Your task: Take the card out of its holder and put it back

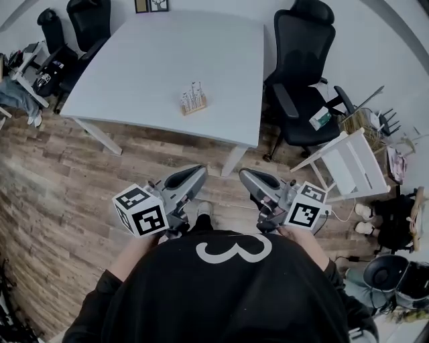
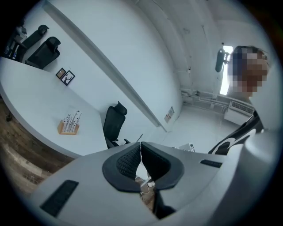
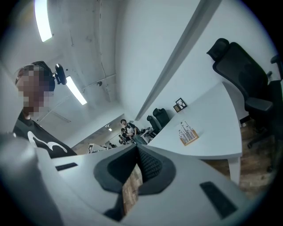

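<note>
A small wooden card holder (image 1: pixel 193 102) with several upright cards stands near the middle of the white table (image 1: pixel 134 74). It also shows in the left gripper view as the holder (image 2: pixel 68 127) and in the right gripper view as the holder (image 3: pixel 188 134). My left gripper (image 1: pixel 199 171) and right gripper (image 1: pixel 245 174) are held close to my body over the wood floor, well short of the table's near edge. Both point toward the table. The left gripper (image 2: pixel 140 145) has its tips touching and nothing between them. The right gripper (image 3: pixel 136 148) is likewise shut and empty.
A black office chair (image 1: pixel 301 60) stands at the table's right side, and two more chairs (image 1: pixel 87 20) at its far left corner. A white folding rack (image 1: pixel 348 161) and clutter sit on the floor at right. A small picture frame (image 1: pixel 151 5) stands at the table's far edge.
</note>
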`<state>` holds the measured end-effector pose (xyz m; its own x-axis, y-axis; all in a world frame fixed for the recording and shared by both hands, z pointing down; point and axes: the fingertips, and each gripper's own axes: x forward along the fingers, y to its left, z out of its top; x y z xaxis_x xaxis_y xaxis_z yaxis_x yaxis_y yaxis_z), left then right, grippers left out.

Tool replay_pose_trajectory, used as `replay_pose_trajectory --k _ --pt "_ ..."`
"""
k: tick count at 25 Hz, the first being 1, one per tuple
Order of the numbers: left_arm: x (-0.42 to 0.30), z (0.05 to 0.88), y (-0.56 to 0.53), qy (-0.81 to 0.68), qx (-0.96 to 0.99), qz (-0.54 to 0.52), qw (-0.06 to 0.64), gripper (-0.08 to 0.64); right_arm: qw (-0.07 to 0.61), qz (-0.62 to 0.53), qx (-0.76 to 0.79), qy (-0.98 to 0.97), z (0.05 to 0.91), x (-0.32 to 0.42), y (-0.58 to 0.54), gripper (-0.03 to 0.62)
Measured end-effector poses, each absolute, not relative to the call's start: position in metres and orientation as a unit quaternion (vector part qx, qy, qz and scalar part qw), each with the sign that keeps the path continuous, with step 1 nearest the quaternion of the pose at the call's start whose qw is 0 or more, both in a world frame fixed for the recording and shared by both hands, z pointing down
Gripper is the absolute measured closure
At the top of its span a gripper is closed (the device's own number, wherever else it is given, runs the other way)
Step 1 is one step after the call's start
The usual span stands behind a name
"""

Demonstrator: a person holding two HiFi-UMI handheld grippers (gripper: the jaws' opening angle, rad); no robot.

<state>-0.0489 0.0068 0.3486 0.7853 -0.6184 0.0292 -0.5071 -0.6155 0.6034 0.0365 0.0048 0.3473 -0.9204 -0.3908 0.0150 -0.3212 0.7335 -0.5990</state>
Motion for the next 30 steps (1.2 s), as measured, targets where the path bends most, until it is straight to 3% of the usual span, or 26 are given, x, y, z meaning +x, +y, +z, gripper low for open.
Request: replay_pose_trajectory --k 15,30 --pt "-0.090 0.365 -0.131 -0.310 0.893 -0.069 0.318 0.545 0.036 -0.334 -0.186 0.923 0.357 -0.013 -0.127 0.583" --pt "-0.124 0.399 -0.201 -0.351 0.889 0.005 0.295 0.528 0.041 -0.351 -0.197 0.915 0.375 -0.023 -0.183 0.583"
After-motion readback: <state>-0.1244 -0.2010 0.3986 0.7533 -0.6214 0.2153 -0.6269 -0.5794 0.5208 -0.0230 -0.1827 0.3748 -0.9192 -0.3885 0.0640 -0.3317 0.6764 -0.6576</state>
